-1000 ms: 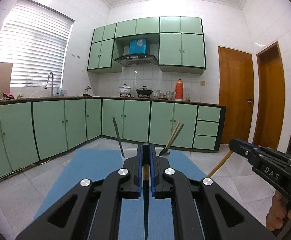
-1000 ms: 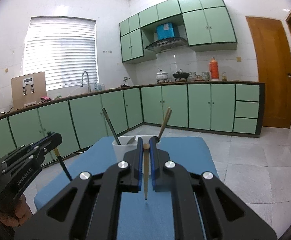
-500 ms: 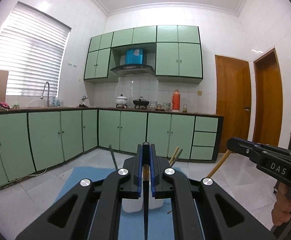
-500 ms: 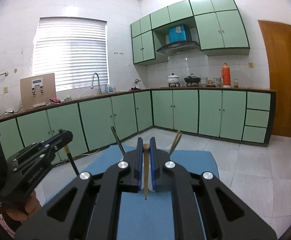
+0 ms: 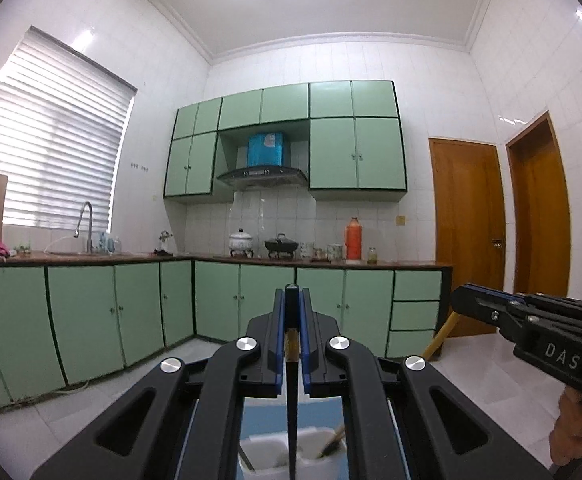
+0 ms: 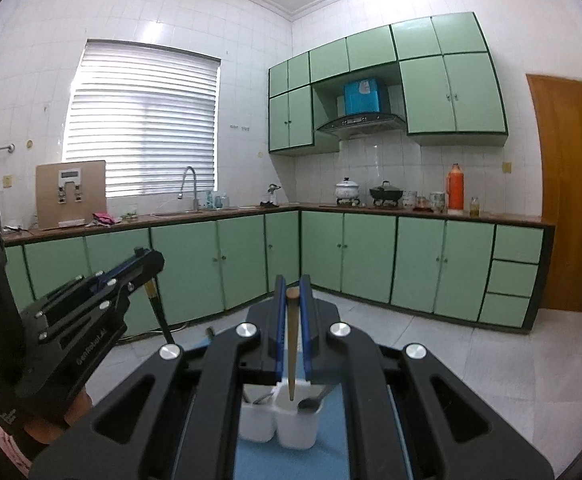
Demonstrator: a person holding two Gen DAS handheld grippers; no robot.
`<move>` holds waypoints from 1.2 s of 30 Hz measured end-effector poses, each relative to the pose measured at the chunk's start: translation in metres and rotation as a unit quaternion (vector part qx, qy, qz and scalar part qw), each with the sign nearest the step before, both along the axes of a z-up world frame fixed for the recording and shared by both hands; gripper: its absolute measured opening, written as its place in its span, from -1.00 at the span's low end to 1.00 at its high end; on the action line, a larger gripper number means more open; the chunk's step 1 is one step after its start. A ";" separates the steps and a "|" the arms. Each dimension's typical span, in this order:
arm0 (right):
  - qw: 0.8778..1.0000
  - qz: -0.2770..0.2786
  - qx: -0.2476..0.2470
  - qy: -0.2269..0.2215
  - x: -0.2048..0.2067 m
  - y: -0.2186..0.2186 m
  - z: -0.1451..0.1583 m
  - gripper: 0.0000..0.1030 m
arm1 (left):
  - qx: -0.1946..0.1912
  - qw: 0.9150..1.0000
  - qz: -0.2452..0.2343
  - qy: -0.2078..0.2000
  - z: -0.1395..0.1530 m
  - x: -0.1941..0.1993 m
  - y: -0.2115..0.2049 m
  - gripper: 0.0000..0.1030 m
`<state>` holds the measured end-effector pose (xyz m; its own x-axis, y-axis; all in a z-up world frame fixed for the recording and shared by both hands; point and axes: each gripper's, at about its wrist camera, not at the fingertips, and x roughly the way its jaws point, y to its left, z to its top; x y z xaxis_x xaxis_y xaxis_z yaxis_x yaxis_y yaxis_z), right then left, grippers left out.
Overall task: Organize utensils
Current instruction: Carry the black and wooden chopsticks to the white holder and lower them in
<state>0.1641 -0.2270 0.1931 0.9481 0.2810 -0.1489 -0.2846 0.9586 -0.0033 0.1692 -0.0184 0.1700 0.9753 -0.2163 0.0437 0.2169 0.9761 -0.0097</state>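
Note:
My left gripper point(image 5: 292, 294) is shut on a dark chopstick point(image 5: 292, 400) that hangs straight down over the white two-cup holder point(image 5: 315, 442). My right gripper point(image 6: 292, 280) is shut on a wooden chopstick point(image 6: 292, 344) whose tip hangs just above the white holder point(image 6: 279, 428). That holder has a spoon point(image 6: 311, 402) and other utensils in it. The other gripper shows in each view: the right gripper point(image 5: 463, 304) with its wooden stick point(image 5: 441, 336) slanting down, the left gripper point(image 6: 147, 260) with its dark stick point(image 6: 159, 312).
The holder stands on a blue mat point(image 6: 331, 436). Beyond are white floor tiles and green kitchen cabinets point(image 6: 371, 260) under a counter with pots and a red flask point(image 6: 455, 186). A hand point(image 5: 575, 424) grips the right tool's handle. Wooden doors point(image 5: 467, 236) are at the right.
Both grippers have risen with their chopsticks still held. The holder and blue mat have slid down to the bottom edge of both views, and more wall and ceiling show.

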 end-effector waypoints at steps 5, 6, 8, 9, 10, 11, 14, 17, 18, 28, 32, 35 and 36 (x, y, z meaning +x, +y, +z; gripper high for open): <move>1.000 -0.006 0.000 0.024 0.043 0.000 -0.006 -0.89 | 0.002 1.000 0.010 -0.017 0.004 0.036 -0.005 -0.87; 0.999 -0.006 0.002 0.032 0.053 0.001 -0.010 -0.89 | 0.002 1.000 0.012 -0.017 0.002 0.045 -0.007 -0.87; 0.999 -0.007 0.002 0.046 0.069 0.004 -0.020 -0.89 | 0.003 1.000 0.016 -0.013 -0.003 0.061 -0.009 -0.87; 0.999 -0.009 0.000 0.053 0.076 0.005 -0.026 -0.89 | 0.004 1.000 0.019 -0.010 -0.006 0.070 -0.010 -0.87; 0.998 -0.009 0.000 0.059 0.083 0.007 -0.033 -0.89 | 0.005 1.000 0.022 -0.005 -0.012 0.080 -0.011 -0.87; 0.998 -0.008 -0.001 0.063 0.087 0.009 -0.038 -0.89 | 0.007 1.000 0.024 0.000 -0.016 0.088 -0.012 -0.87; 0.997 -0.006 -0.001 0.081 0.103 0.014 -0.055 -0.89 | 0.012 0.999 0.031 0.016 -0.031 0.107 -0.011 -0.87; 0.996 -0.005 0.001 0.092 0.114 0.016 -0.067 -0.89 | 0.013 0.999 0.031 0.033 -0.046 0.122 -0.009 -0.87; 0.996 -0.005 0.003 0.094 0.117 0.017 -0.070 -0.89 | 0.013 0.999 0.031 0.037 -0.049 0.126 -0.009 -0.87; 0.993 -0.007 -0.002 0.117 0.142 0.028 -0.099 -0.89 | 0.016 0.997 0.032 0.070 -0.082 0.147 -0.008 -0.87; 0.992 -0.005 -0.001 0.127 0.149 0.031 -0.111 -0.89 | 0.016 0.996 0.031 0.083 -0.093 0.151 -0.007 -0.87; 0.991 -0.006 0.002 0.133 0.153 0.032 -0.119 -0.89 | 0.016 0.995 0.031 0.090 -0.101 0.153 -0.006 -0.87; 0.991 -0.007 0.003 0.135 0.154 0.032 -0.121 -0.89 | 0.017 0.995 0.032 0.092 -0.103 0.153 -0.006 -0.87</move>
<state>0.3180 -0.1953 0.0717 0.8775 0.2693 -0.3968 -0.2608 0.9624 0.0763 0.3225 -0.0247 0.0672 0.9779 -0.1525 -0.1429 0.1525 0.9882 -0.0111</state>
